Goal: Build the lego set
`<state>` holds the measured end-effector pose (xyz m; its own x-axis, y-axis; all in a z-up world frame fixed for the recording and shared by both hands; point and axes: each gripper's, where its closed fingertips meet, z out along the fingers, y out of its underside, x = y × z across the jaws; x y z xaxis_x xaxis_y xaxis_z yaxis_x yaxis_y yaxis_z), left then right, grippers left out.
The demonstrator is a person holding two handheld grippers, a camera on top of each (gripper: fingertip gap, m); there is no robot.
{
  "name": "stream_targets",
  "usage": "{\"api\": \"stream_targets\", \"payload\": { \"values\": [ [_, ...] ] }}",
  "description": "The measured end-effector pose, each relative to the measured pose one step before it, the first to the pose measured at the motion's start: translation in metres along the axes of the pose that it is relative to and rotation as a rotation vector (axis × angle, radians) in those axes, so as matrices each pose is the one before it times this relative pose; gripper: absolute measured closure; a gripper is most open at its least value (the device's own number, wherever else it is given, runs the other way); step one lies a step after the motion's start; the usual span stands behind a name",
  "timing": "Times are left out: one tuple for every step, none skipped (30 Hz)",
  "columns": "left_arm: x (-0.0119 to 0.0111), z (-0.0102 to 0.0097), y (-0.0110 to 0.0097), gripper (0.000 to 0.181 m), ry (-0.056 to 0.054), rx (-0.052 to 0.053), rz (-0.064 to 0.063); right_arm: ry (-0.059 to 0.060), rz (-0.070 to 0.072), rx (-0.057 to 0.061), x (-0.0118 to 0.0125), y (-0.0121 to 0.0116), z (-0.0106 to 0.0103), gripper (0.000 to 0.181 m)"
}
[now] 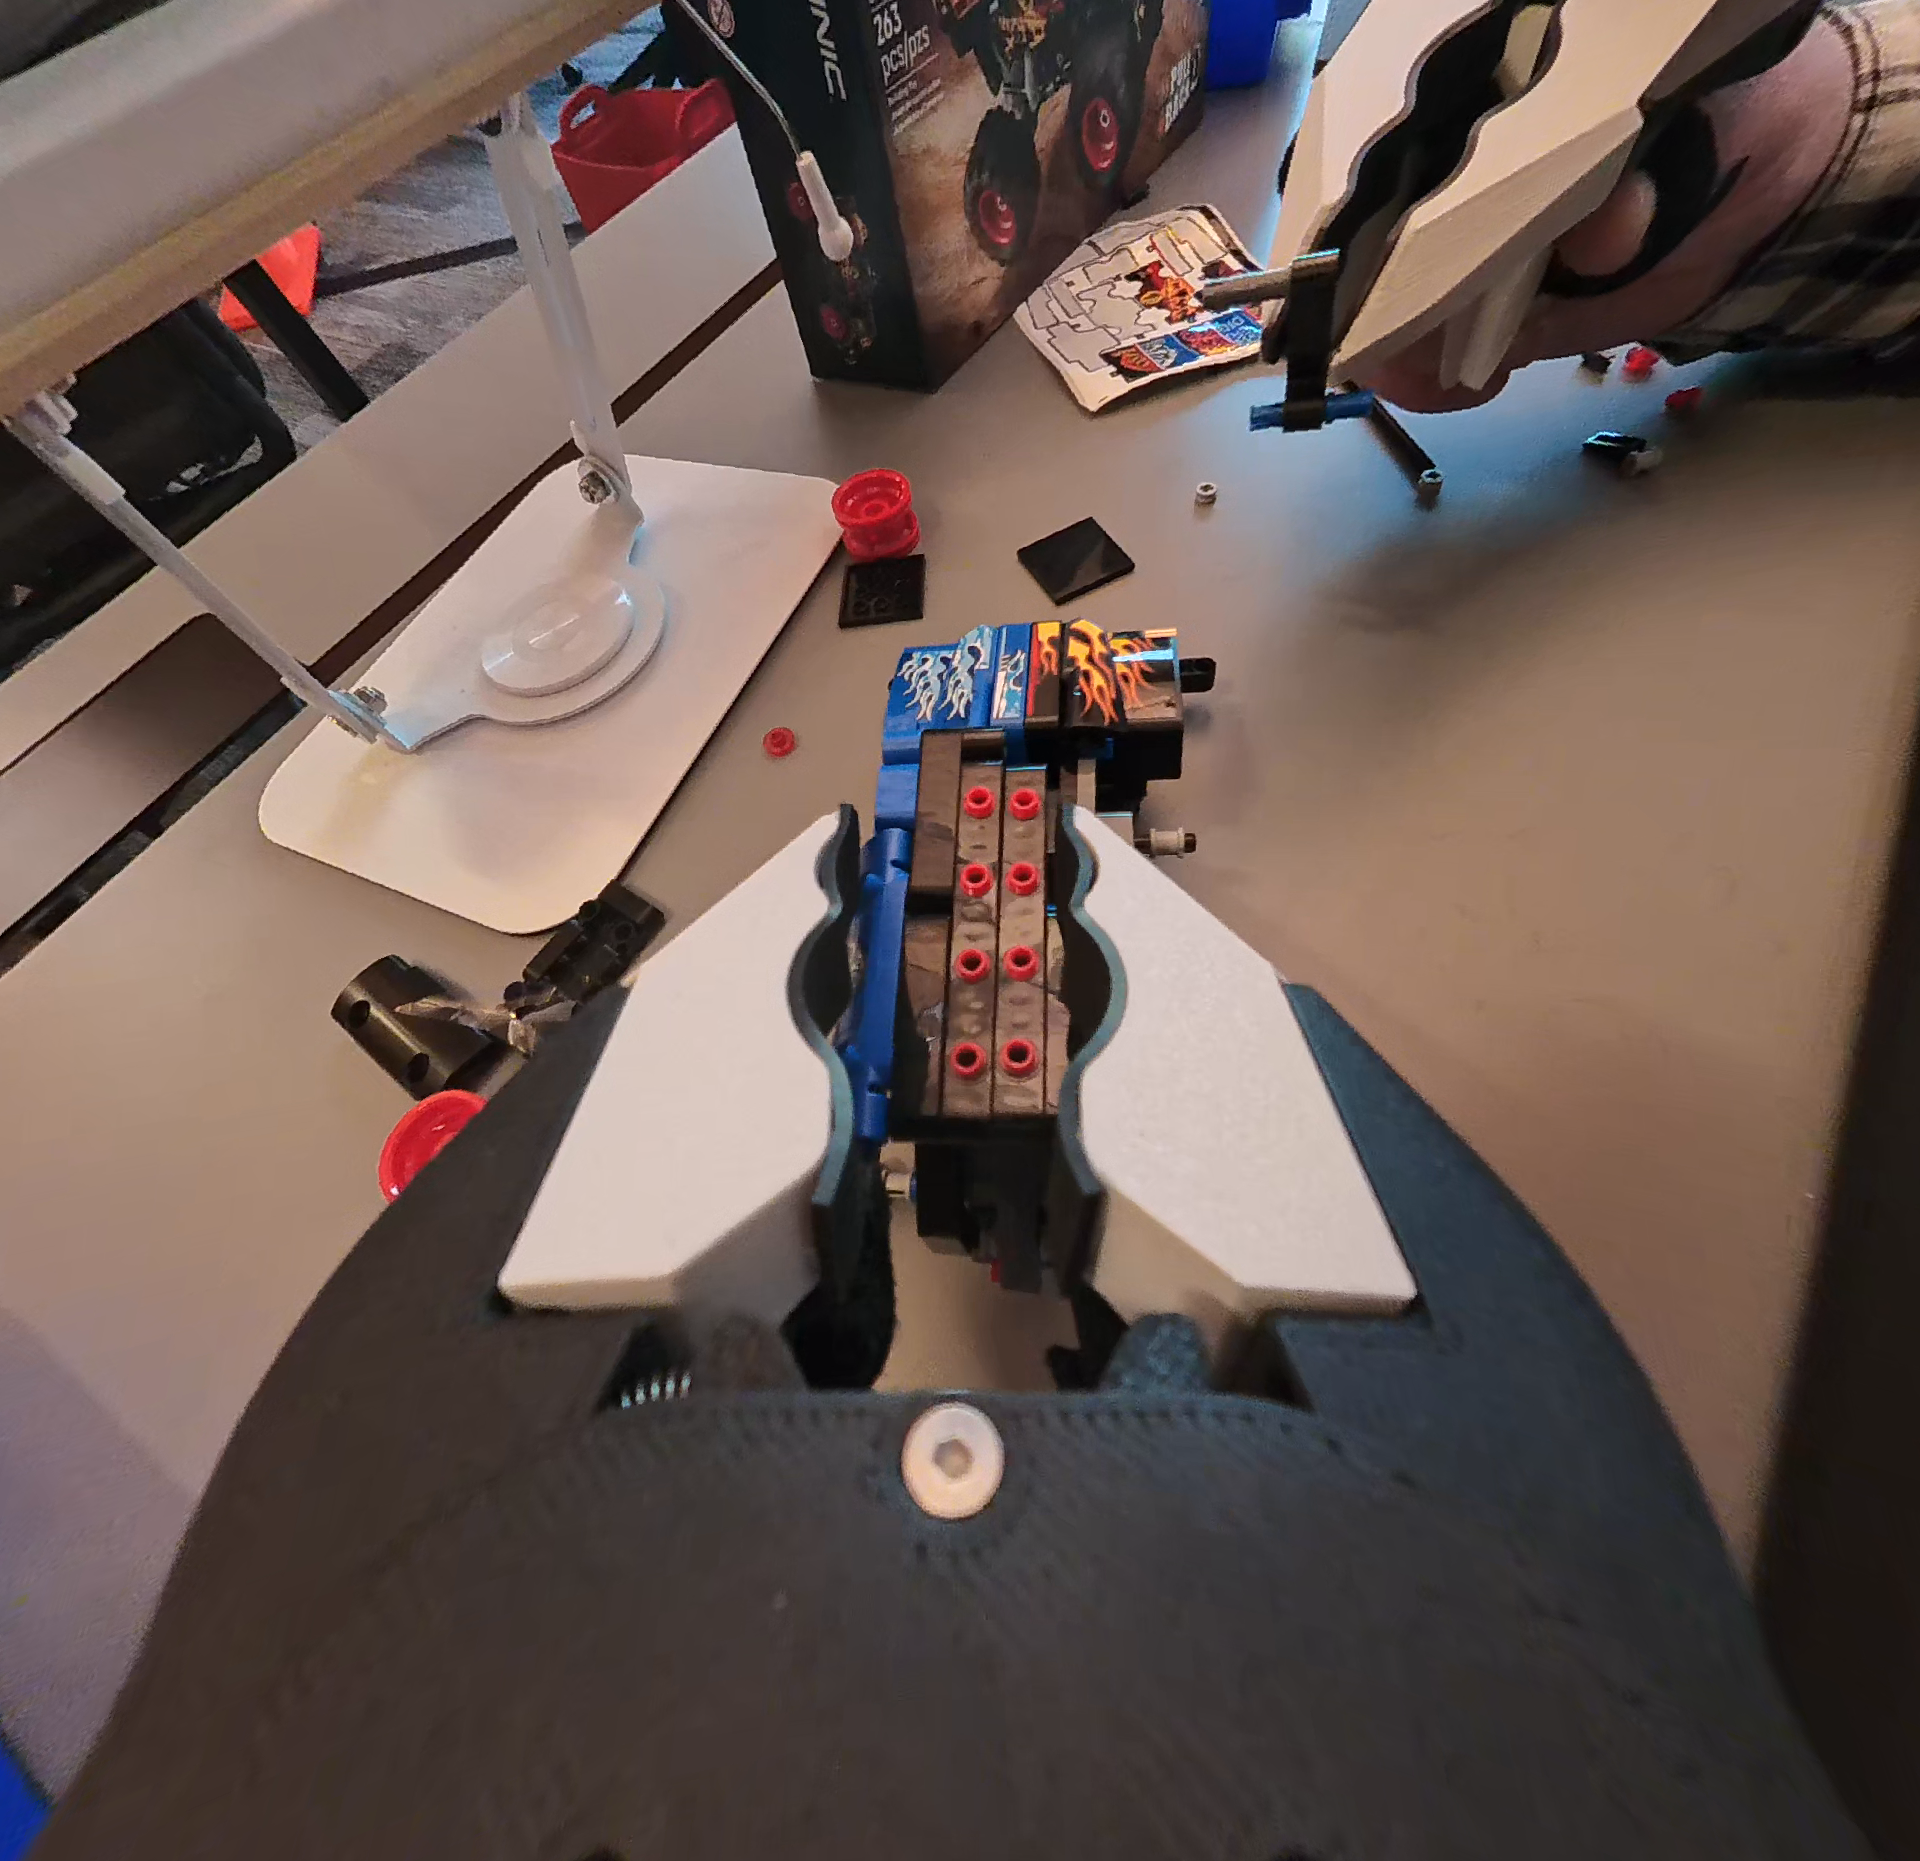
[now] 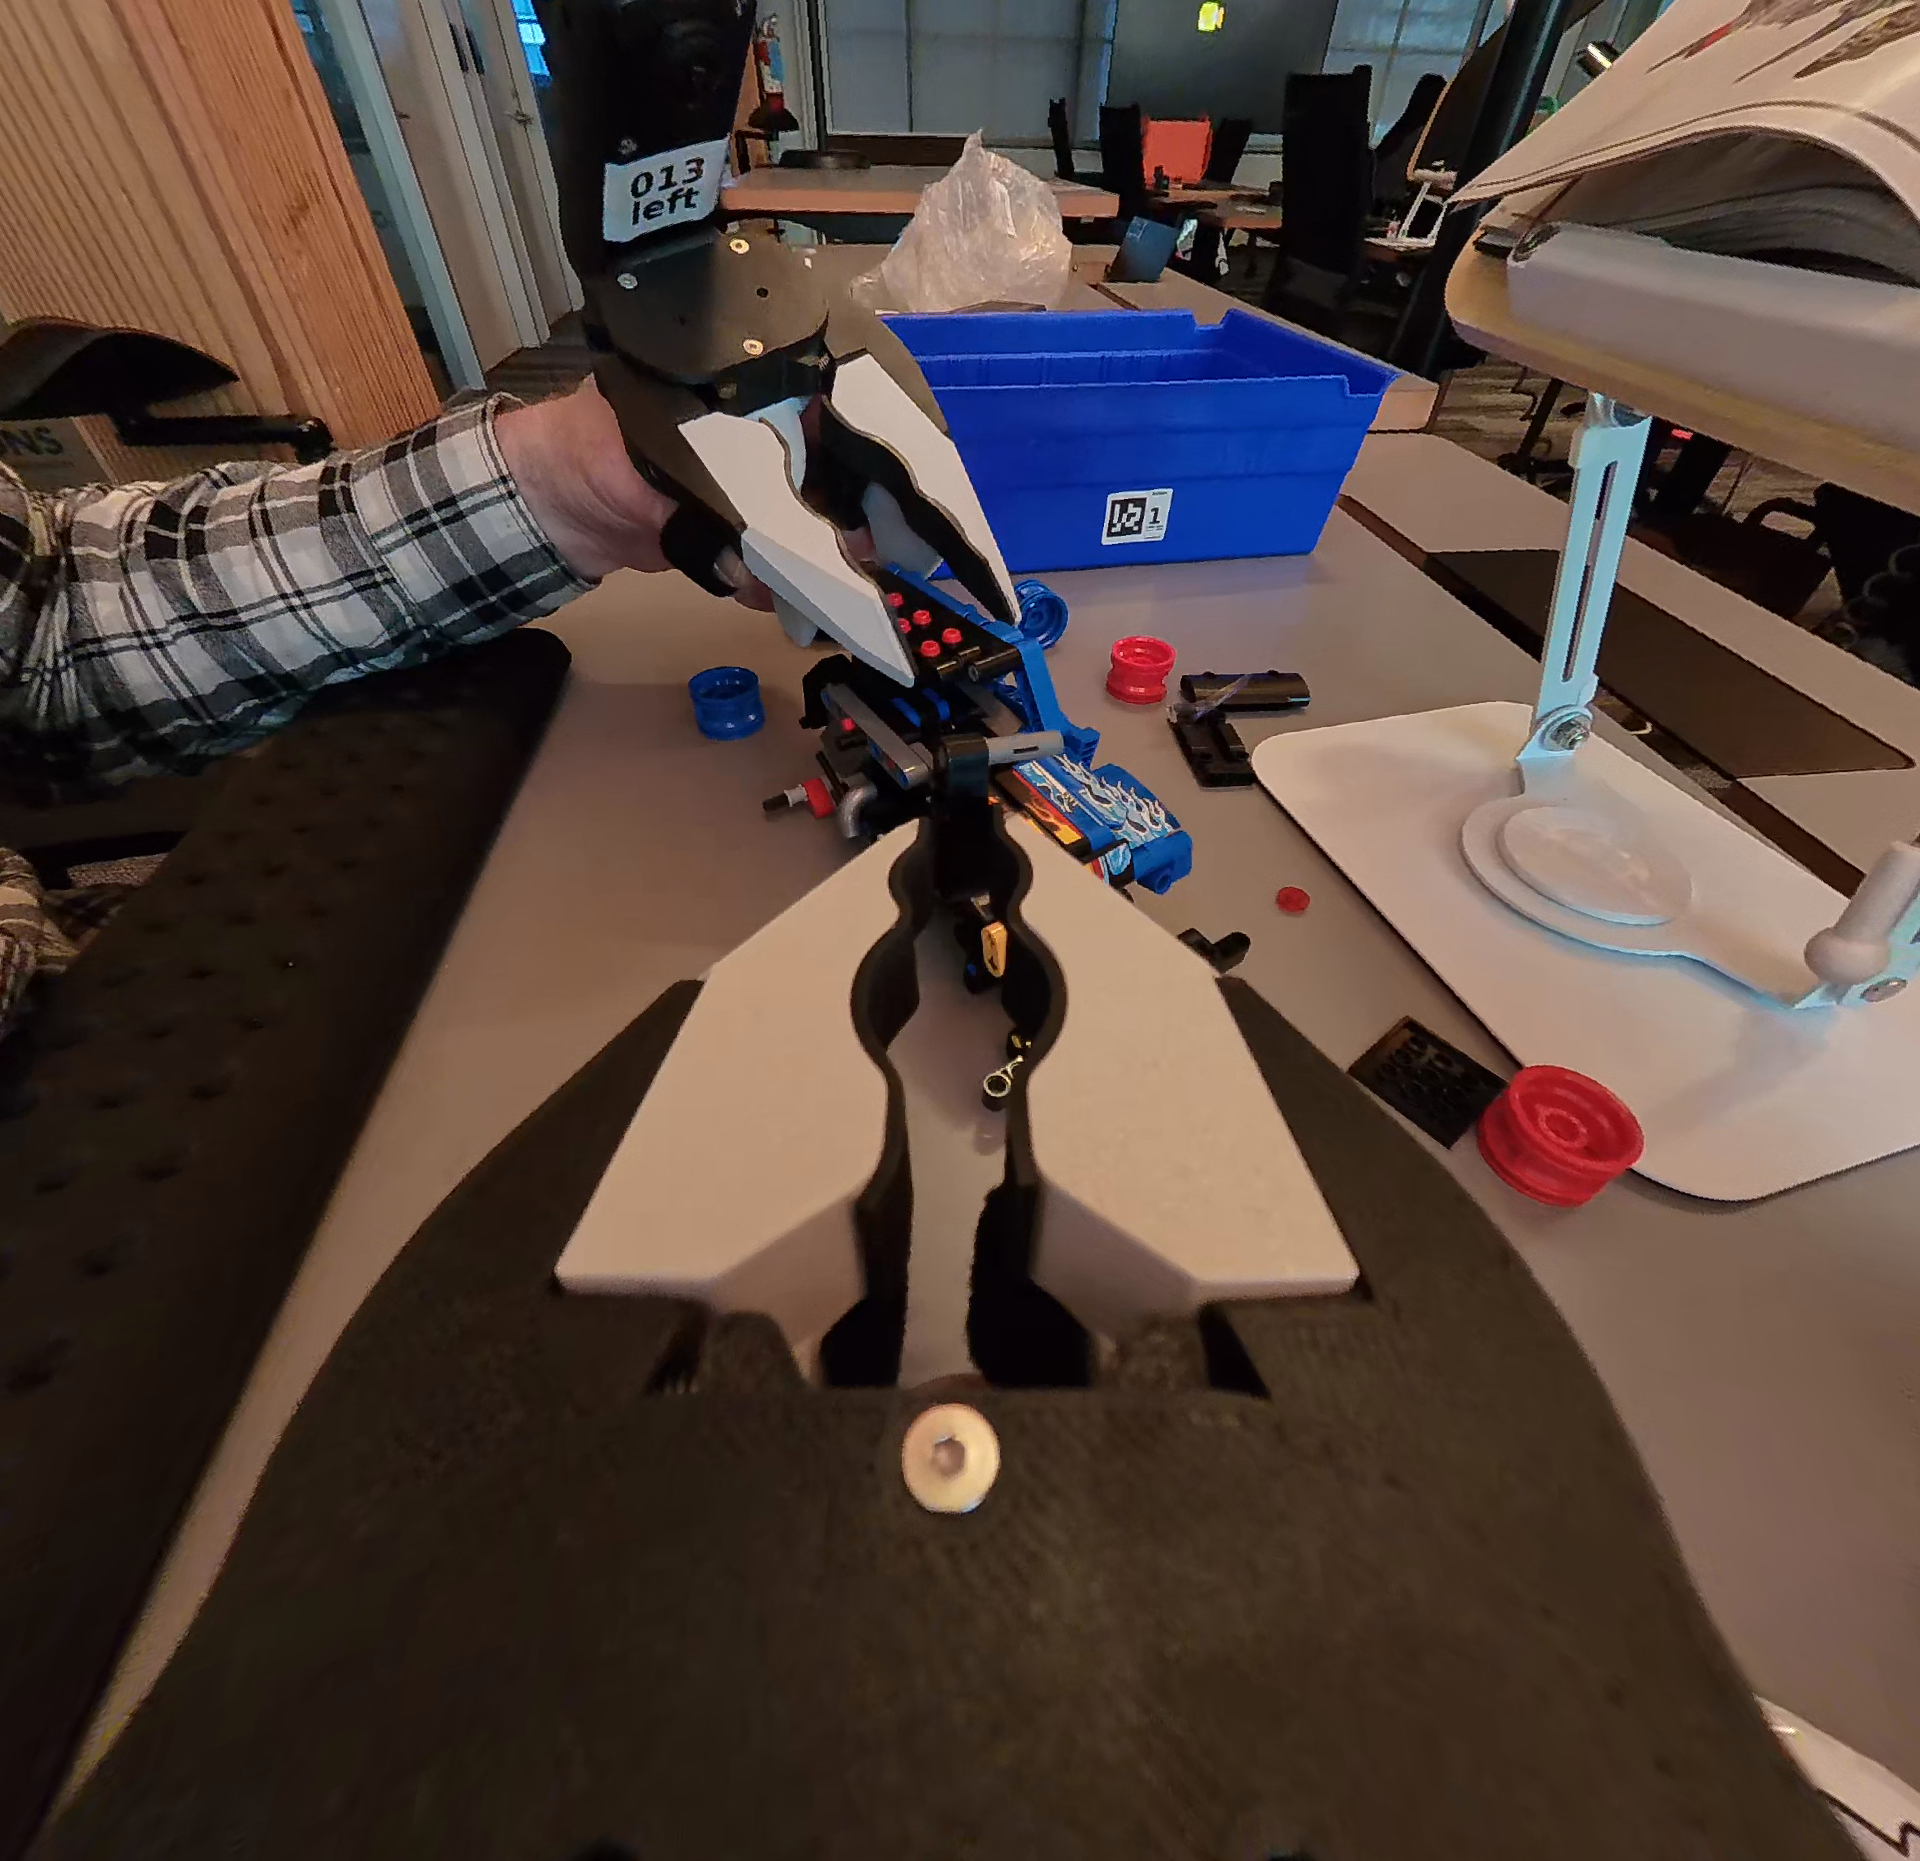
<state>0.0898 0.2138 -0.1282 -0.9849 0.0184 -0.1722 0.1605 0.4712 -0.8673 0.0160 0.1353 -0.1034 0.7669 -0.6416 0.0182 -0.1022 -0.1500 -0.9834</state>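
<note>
The left gripper point(image 1: 961, 980) is clenching the part-built truck body of blue and black bricks with flame stickers point(image 1: 1023, 772), its white fingers point(image 1: 727, 1063) pressing on the two long sides. The model is resting on the grey table point(image 1: 1455, 876), its row of red pins facing up, presumably so that it is being steadied for the next part. The right gripper point(image 2: 961, 876) is grasping a small black beam with a grey axle through it point(image 2: 971, 762); in the left wrist view a blue pin crosses the beam's lower end. This piece is hovering near the sticker end of the model, apparently awaiting insertion. Loose red wheel hubs point(image 2: 1558, 1134), blue wheel hubs point(image 2: 725, 702) and black plates are lying around, beside the white stand base point(image 1: 540, 689) that is carrying the instruction booklet point(image 2: 1714, 76).
</note>
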Motion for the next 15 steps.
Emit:
{"api": "stream_targets", "payload": {
  "values": [
    [0.00011, -0.00011, -0.00022, 0.146, 0.0005, 0.0017, -0.0007, 0.0004, -0.0008, -0.0005, -0.00001, 0.00014, 0.00013, 0.173],
    [0.00003, -0.00001, 0.00011, 0.146, 0.0005, 0.0003, -0.0006, 0.0009, -0.001, -0.0008, 0.0, 0.00007, 0.00017, 0.173],
    [0.00004, 0.00015, 0.0004, 0.145, 0.0007, -0.0012, 0.0001, 0.0023, -0.0024, -0.0011, 0.00014, 0.00012, 0.00002, 0.173],
    [0.00007, 0.00016, 0.00035, 0.145, 0.0004, -0.001, 0.0006, 0.0024, -0.0017, -0.0013, 0.00031, 0.00017, -0.00008, 0.173],
    [0.00006, 0.00013, 0.00023, 0.145, 0.0003, -0.0008, 0.0002, 0.0033, -0.0015, 0.0001, 0.00042, -0.00019, -0.00016, 0.173],
    [0.00006, 0.00013, 0.00023, 0.145, 0.0004, -0.0007, 0.0004, 0.004, -0.0016, 0.0001, 0.00058, -0.00008, -0.00022, 0.173],
    [0.0, -0.00001, 0.00002, 0.145, 0.0004, -0.0001, 0.0007, 0.0056, -0.0033, -0.0008, 0.00073, -0.00018, -0.00023, 0.173],
    [0.0001, 0.00004, -0.0001, 0.145, 0.0001, 0.0006, 0.0001, 0.006, -0.0055, -0.0026, 0.00074, 0.00022, -0.0001, 0.173],
    [0.00002, -0.00007, -0.00017, 0.145, 0.0002, 0.001, 0.0, 0.0049, -0.0065, -0.0028, 0.00031, 0.00012, -0.00005, 0.173],
    [0.00005, -0.00011, -0.00012, 0.145, 0.0, 0.0005, 0.0004, 0.0056, -0.0068, -0.0015, 0.00028, 0.00003, 0.00006, 0.173],
    [0.00007, -0.0001, 0.00002, 0.145, -0.0004, 0.0, 0.0011, 0.0077, -0.0096, -0.0024, 0.00051, 0.00002, -0.00002, 0.174],
    [0.00012, -0.00028, -0.00007, 0.145, -0.0001, 0.0007, 0.0008, 0.0111, -0.015, -0.0046, 0.00054, 0.00009, 0.0001, 0.174],
    [0.00014, -0.0001, -0.0001, 0.145, 0.0004, 0.0012, 0.0003, 0.0146, -0.021, -0.0093, 0.00083, 0.00064, 0.00026, 0.174],
    [0.0, -0.00009, 0.00012, 0.145, 0.0005, 0.0005, -0.0002, 0.0168, -0.0292, -0.0148, 0.00061, 0.00126, 0.00042, 0.173],
    [-0.00017, 0.00001, 0.00022, 0.145, -0.0001, -0.0007, -0.0004, 0.0092, -0.0274, -0.0173, -0.00055, 0.00176, 0.00089, 0.173]
  ]
}}
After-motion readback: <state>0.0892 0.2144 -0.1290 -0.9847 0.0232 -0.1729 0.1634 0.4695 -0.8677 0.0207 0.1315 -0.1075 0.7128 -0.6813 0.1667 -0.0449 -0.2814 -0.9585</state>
